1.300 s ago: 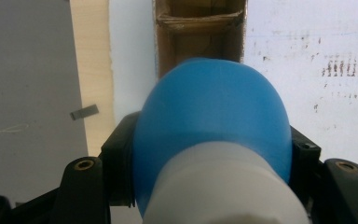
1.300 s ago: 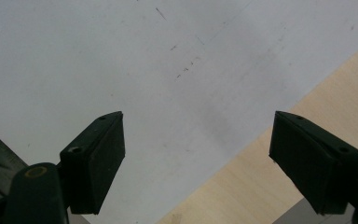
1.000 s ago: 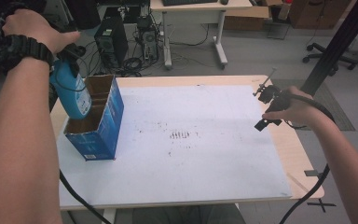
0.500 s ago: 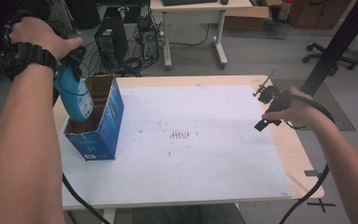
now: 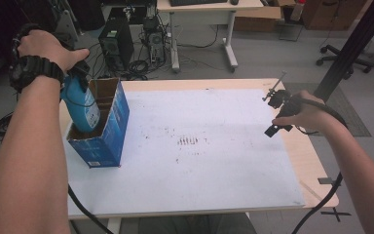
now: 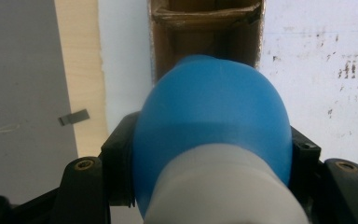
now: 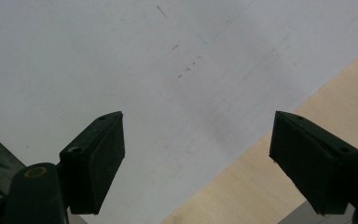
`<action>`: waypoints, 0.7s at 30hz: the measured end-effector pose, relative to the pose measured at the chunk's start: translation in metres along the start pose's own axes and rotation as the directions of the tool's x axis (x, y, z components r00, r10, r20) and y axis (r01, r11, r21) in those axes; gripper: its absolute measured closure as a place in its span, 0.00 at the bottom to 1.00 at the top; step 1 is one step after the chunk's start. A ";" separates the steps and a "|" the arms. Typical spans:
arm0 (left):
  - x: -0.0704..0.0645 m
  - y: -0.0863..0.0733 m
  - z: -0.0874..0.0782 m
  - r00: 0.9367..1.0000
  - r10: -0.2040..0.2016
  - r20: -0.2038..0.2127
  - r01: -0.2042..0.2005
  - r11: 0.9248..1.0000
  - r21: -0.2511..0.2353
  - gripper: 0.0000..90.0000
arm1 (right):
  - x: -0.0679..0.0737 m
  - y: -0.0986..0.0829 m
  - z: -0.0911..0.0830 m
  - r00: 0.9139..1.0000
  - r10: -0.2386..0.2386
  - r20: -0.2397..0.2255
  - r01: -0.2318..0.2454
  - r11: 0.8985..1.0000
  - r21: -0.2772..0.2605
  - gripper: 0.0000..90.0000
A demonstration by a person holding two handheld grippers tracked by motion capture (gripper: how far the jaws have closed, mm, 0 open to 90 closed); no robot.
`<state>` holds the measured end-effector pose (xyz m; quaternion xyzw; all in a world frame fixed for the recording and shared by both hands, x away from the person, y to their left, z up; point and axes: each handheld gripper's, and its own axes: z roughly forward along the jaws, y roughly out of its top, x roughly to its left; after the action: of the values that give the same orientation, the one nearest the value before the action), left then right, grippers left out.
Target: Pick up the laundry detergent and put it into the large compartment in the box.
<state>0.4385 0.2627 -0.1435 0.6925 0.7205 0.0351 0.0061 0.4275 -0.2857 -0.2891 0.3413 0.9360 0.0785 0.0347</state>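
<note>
— Nearest the front edge of the worktop point(image 5: 199, 195)?
— Bare white sheet, nothing else. Further in, toward the left edge, a blue carton point(image 5: 100, 134) standing upright with its top open.

— And the task's thing?
— A blue bottle point(image 5: 80, 107) with a pale cap end, pinched in the left tongs point(image 5: 78, 80) and hanging over the carton's mouth, lower end already dipping between the cardboard walls. Seen along the left tongs point(image 6: 212, 154): black jaws pressed against both flanks of the bottle point(image 6: 212, 126), brown cavity of the carton point(image 6: 205, 32) straight ahead.

— Long axis?
— Close to upright, leaning a little, running down from the tongs into the opening. Carton directly below the grip, so probably just a straight lowering left, then a release; likely catch: the carton's wall.

— Right side?
— Right tongs point(image 5: 277, 109) at the right edge of the worktop, well apart from the carton. Spread wide, holding nothing, touching nothing: only white sheet and wooden rim between the right tongs point(image 7: 196, 154). Left hand plainly the nearer one.
</note>
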 end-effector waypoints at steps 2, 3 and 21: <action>0.000 0.001 0.004 1.000 0.002 0.002 -0.002 1.000 0.002 0.42 | 0.000 0.001 0.000 1.000 0.000 0.001 0.000 1.000 0.001 0.20; -0.001 0.001 0.005 1.000 0.004 0.001 -0.004 1.000 0.005 0.42 | 0.000 0.001 0.000 1.000 -0.003 0.001 0.003 1.000 0.001 0.20; -0.002 0.002 0.026 1.000 0.008 0.004 -0.008 1.000 0.028 0.42 | 0.002 0.002 -0.001 1.000 -0.005 0.006 0.005 1.000 0.003 0.20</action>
<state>0.4420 0.2623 -0.1693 0.6955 0.7181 0.0234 -0.0023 0.4266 -0.2831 -0.2877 0.3393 0.9369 0.0757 0.0373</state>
